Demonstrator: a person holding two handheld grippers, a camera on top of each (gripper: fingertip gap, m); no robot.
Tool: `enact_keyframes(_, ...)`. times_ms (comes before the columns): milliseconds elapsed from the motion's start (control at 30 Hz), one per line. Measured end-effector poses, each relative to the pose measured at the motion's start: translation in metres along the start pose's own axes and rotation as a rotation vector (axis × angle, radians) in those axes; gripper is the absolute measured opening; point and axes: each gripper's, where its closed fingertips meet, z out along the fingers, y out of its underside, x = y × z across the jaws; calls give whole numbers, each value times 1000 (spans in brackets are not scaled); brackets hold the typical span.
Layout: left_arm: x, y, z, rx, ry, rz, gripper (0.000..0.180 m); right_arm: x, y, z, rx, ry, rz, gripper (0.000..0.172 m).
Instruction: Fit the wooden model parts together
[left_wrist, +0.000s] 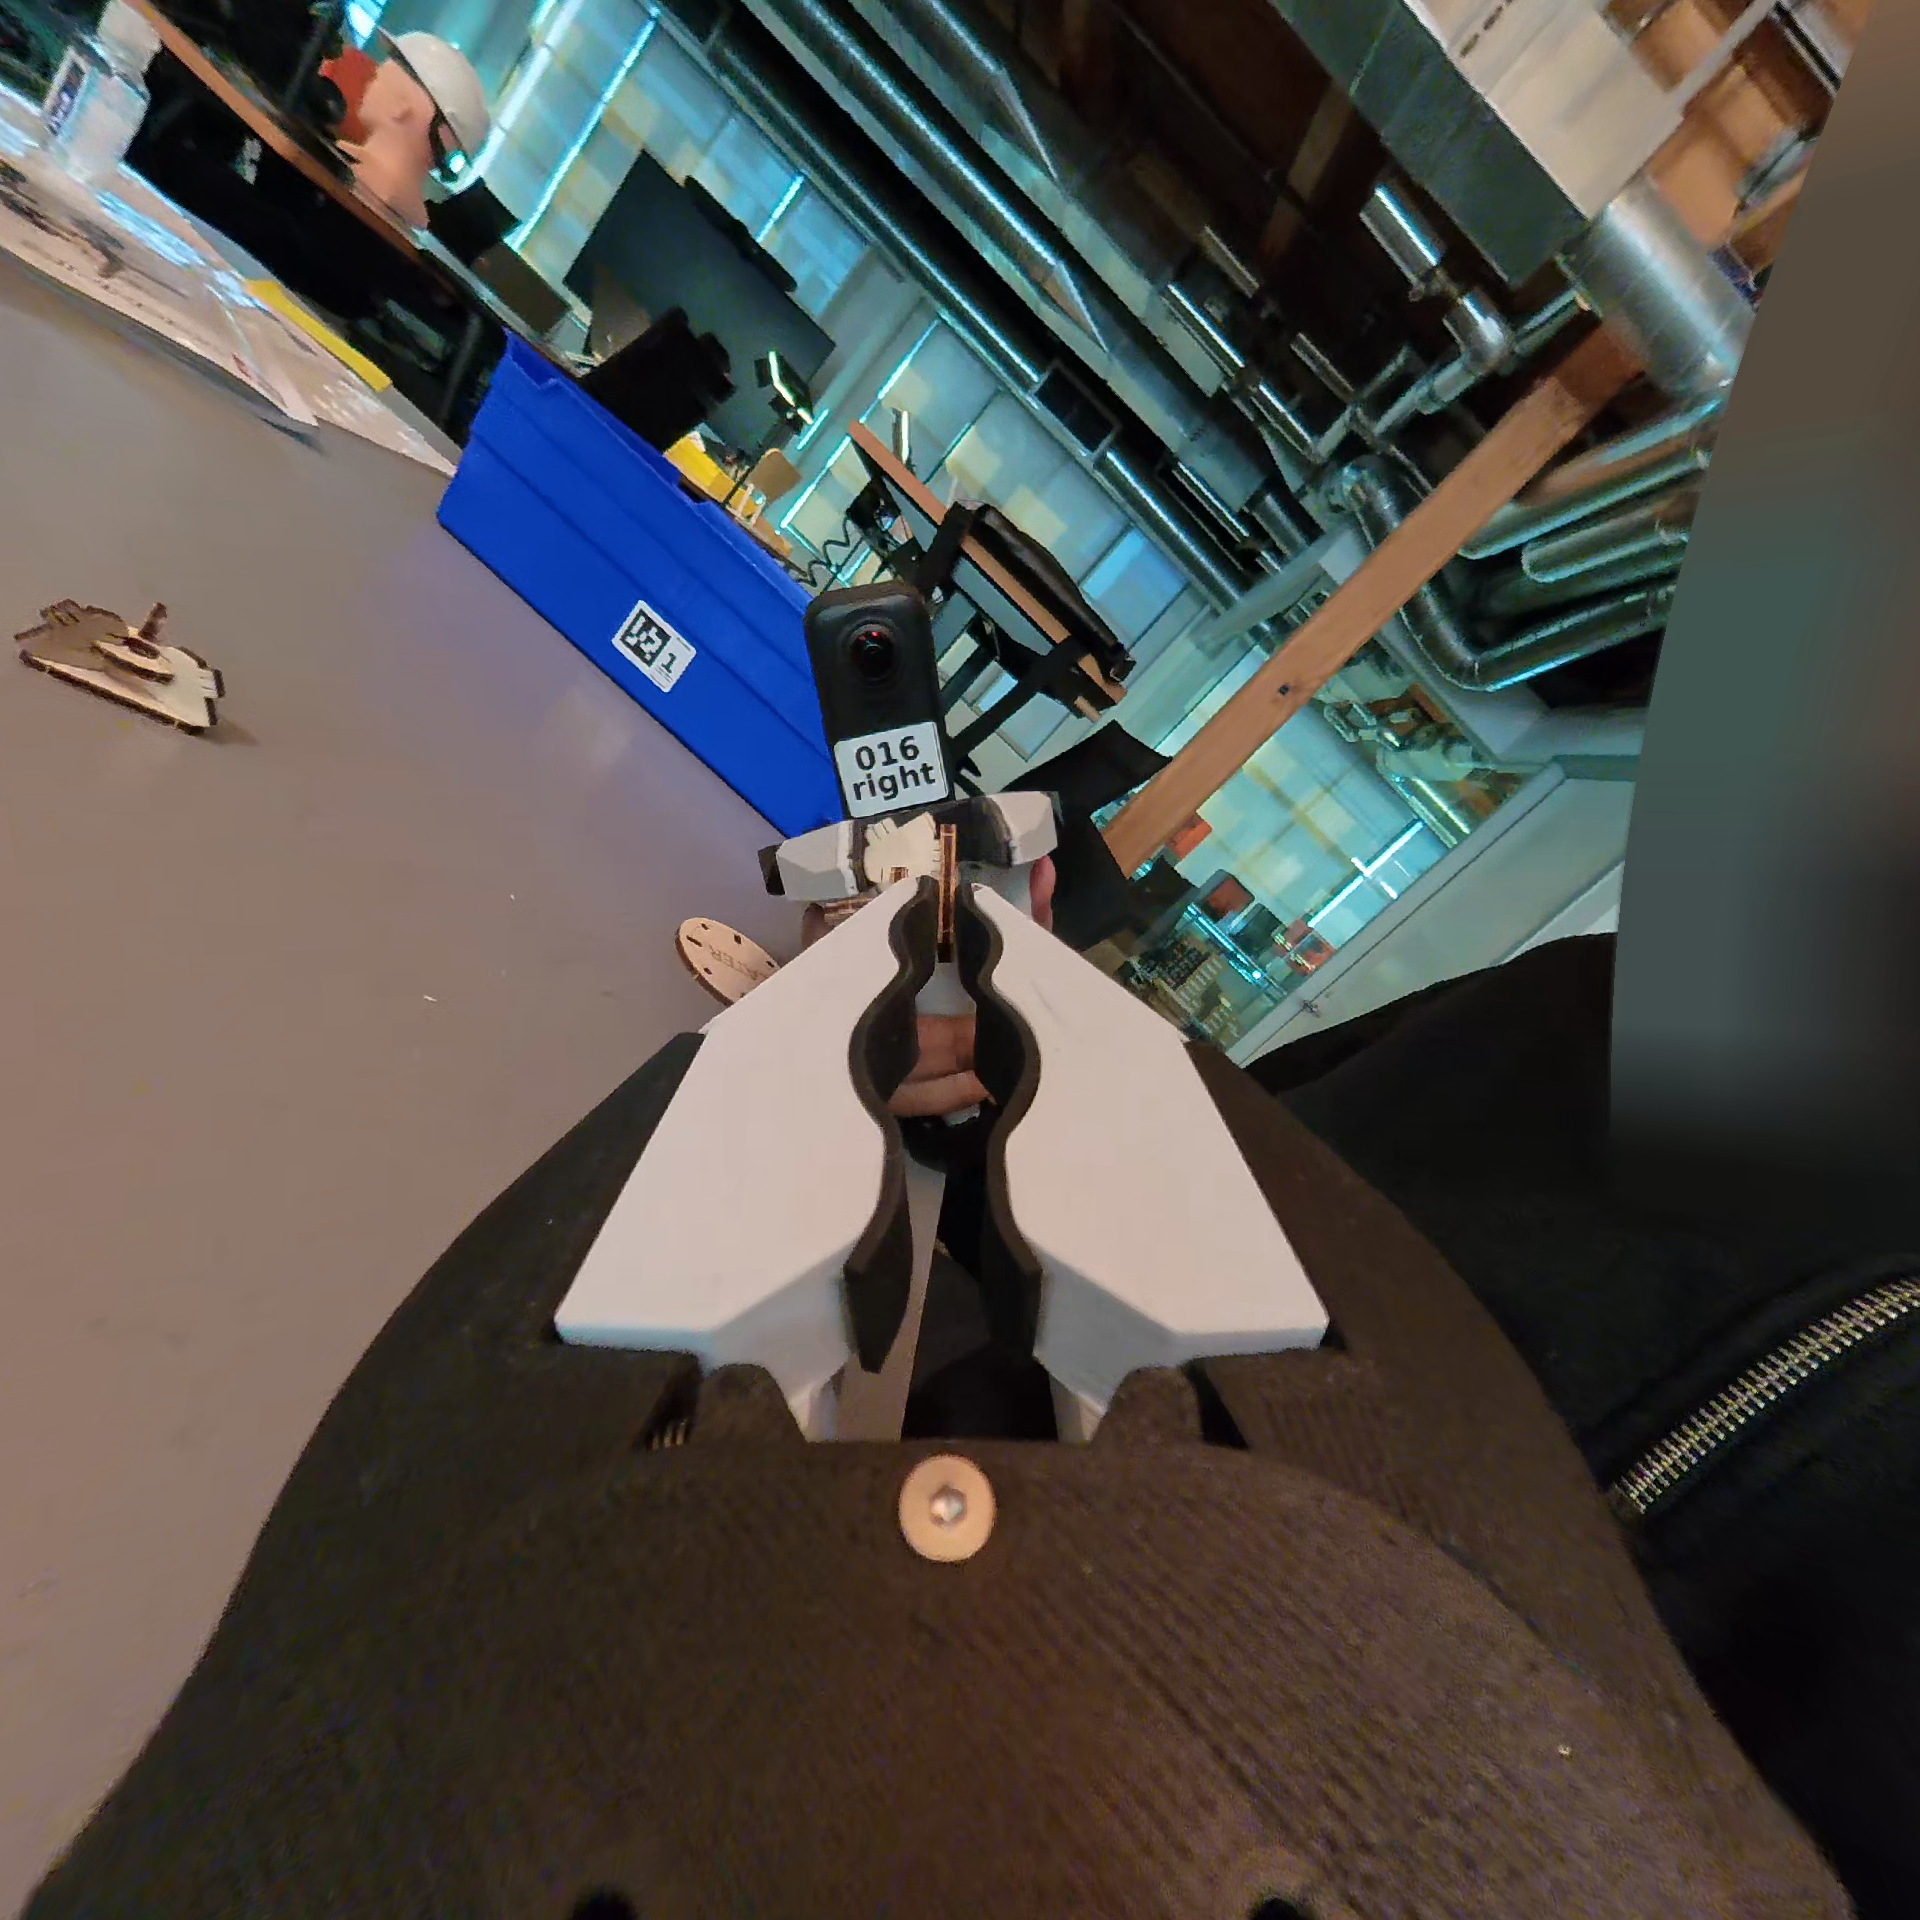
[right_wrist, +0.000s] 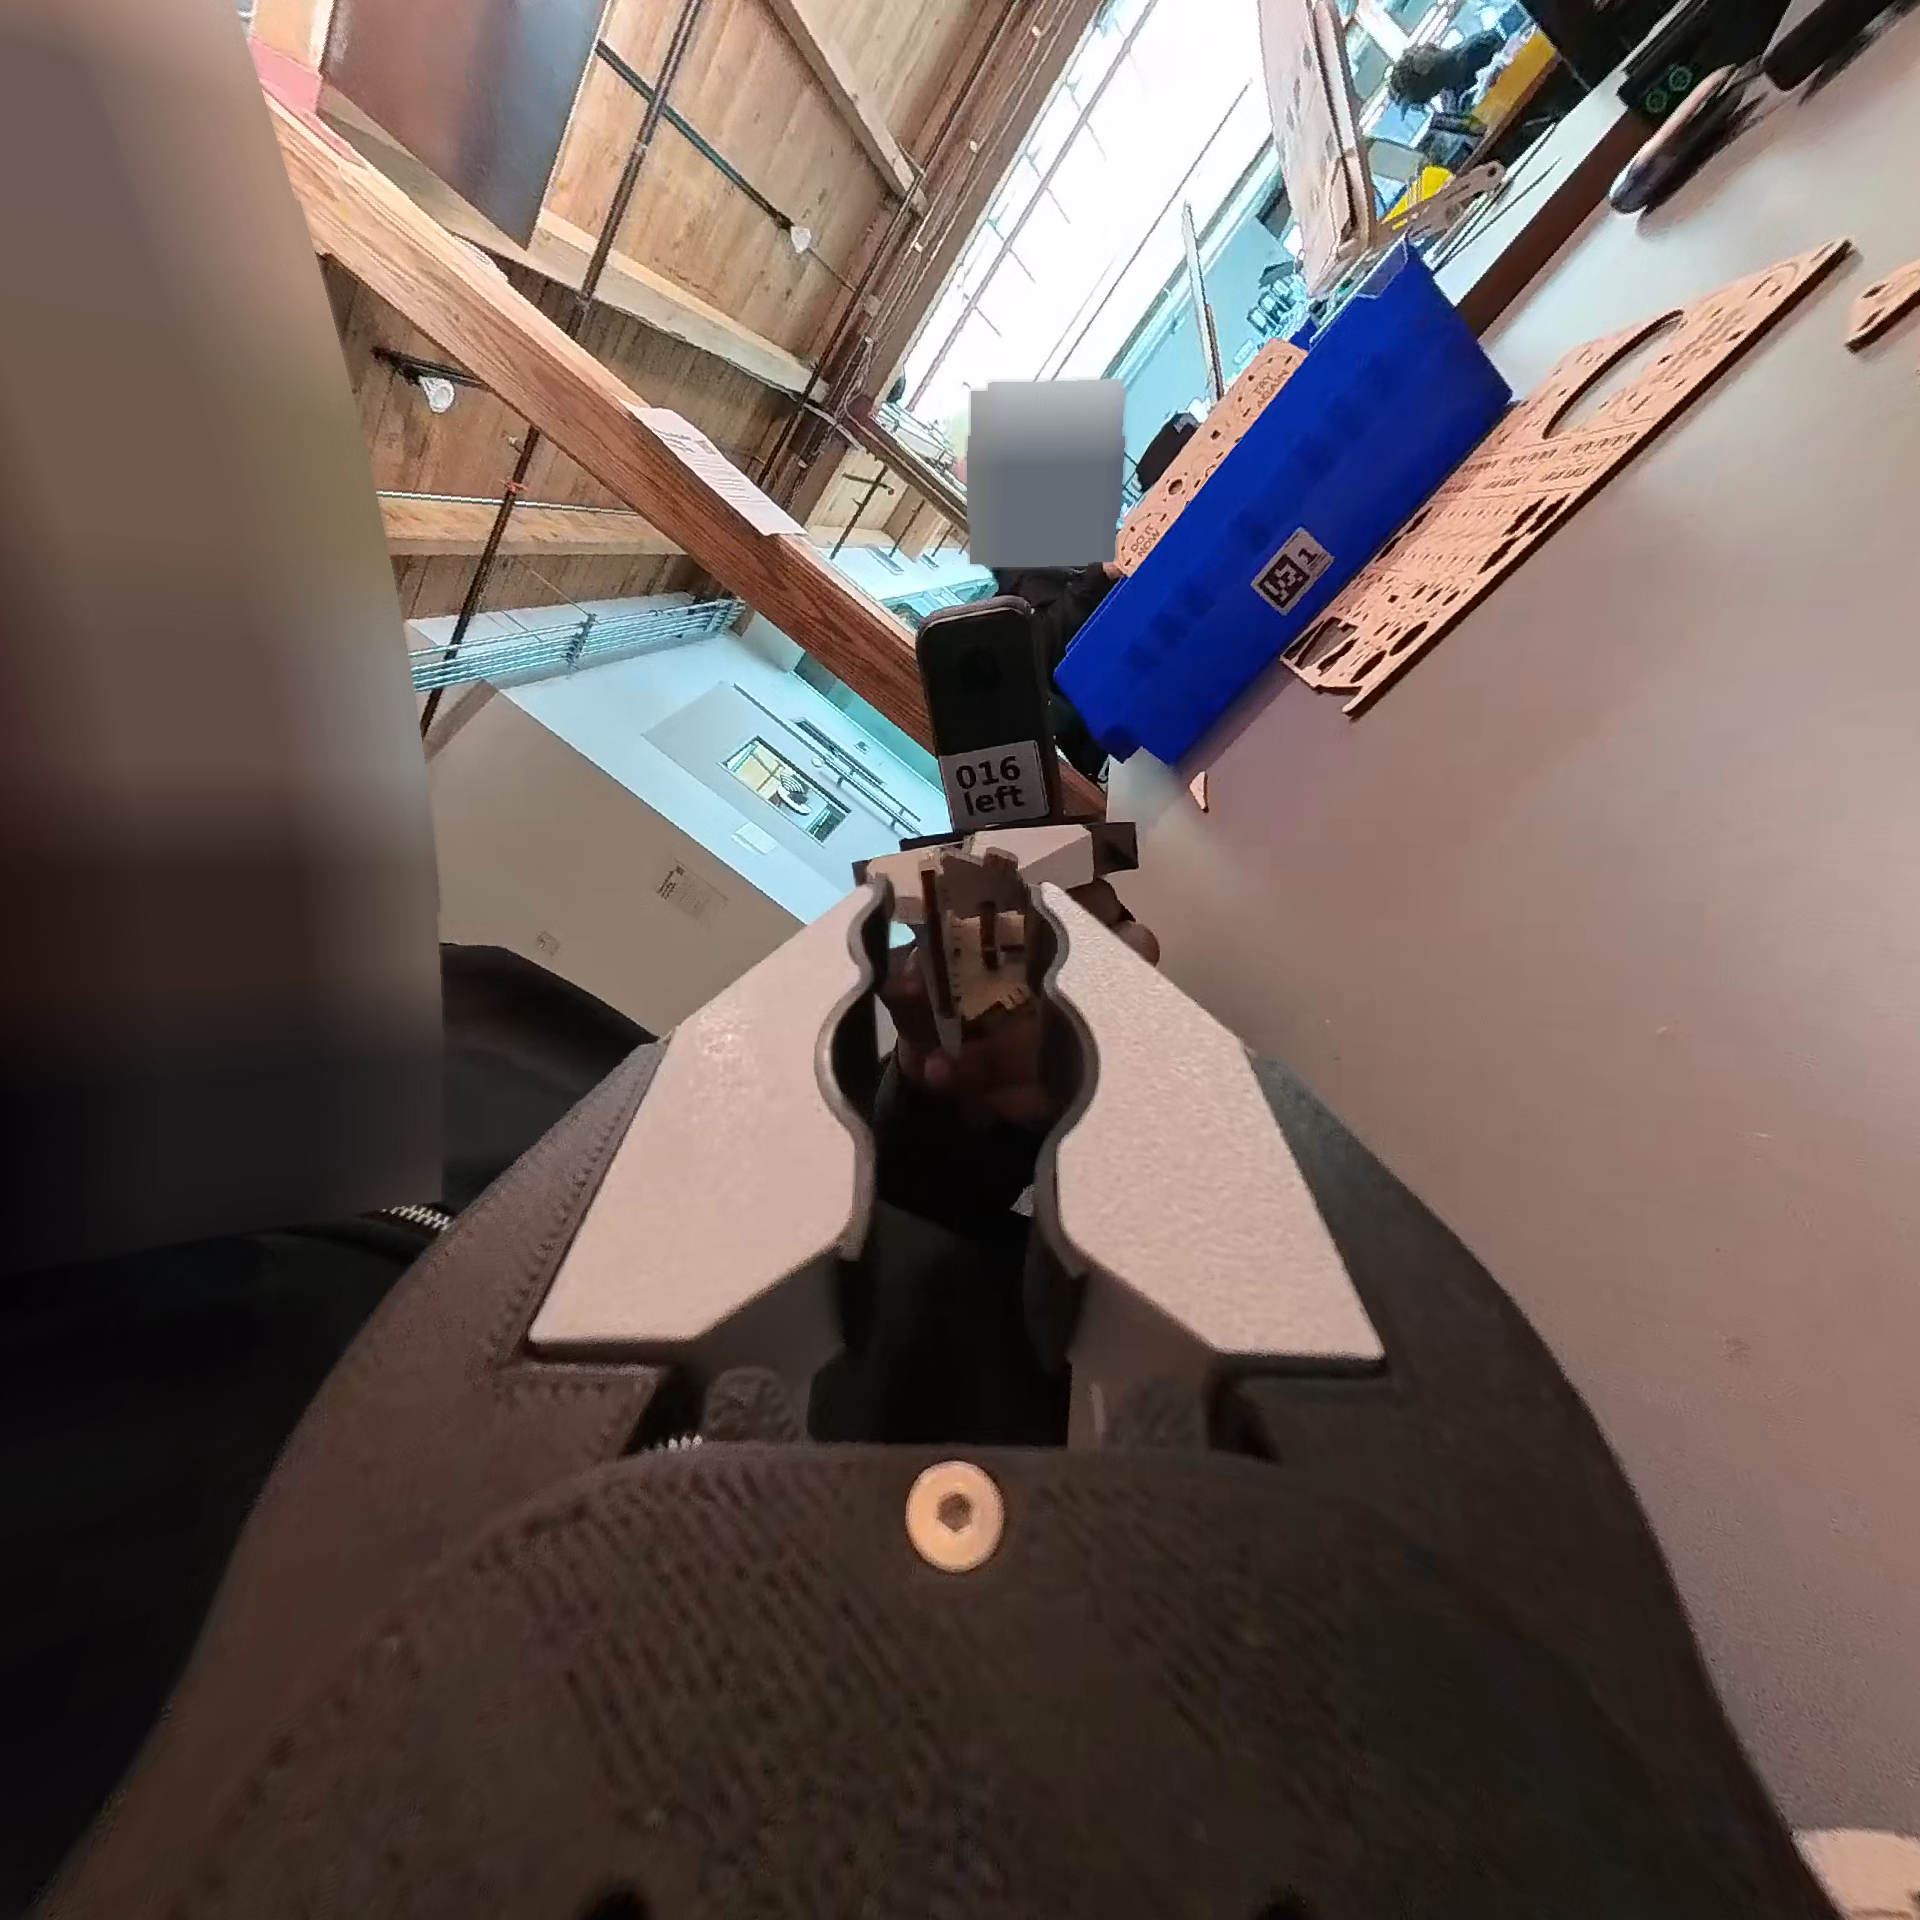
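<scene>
Left hand-held gripper (left_wrist: 943, 904): clenched on a thin wooden plate (left_wrist: 945, 914), seen edge-on, with both dark pads pressed on its faces. Held in the air above the near edge of the tabletop (left_wrist: 312, 935). Lower end of the plate lost in the dark hollow between the fingers.

Right hand-held gripper (right_wrist: 961, 904): facing the left one tip to tip, fingers apart by the width of a small wooden assembly (right_wrist: 982, 956) and probably gripping it. Contact on the pad nearer the tabletop clear enough, on the other pad hard to judge. Toothed pale pieces and thin dark-edged slats in the assembly, tangled in this view and not easy to separate. Not possible to tell whether the thin wooden plate is already joined to it.

Behind each set of fingers, a hand (left_wrist: 935, 1070) on the opposite handle, mostly covered.

On the tabletop: a round wooden disc (left_wrist: 722, 956) just beside the left gripper's white finger, partly cut off by it; a small cluster of wooden parts (left_wrist: 120, 665) towards the left edge, well apart. Blue bin (left_wrist: 623, 540) at the far edge, with a square sticker on its side. Beside the bin, a large cut-out wooden sheet (right_wrist: 1558, 468) lying flat, one corner touching or nearly touching the bin. Dark jacket with a zipper (left_wrist: 1766, 1392) at the picture edge, only in part.
</scene>
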Motion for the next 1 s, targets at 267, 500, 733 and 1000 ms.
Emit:
enact_keyframes(267, -2, -4, -2, 22, 12, -38, 0, 2, -10, -11, 24, 22, -56, 24)
enact_keyframes(500, -1, 0, 1, -5, -3, -7, 0, 6, -8, -13, -16, 106, -184, 31)
enact_keyframes(733, -1, 5, 5, -39, -2, 10, 1, 6, 4, -9, -129, 197, -375, 47)
enact_keyframes(1000, -1, 8, 7, -59, -5, 22, 0, 4, 4, -10, -136, 217, -448, 42)
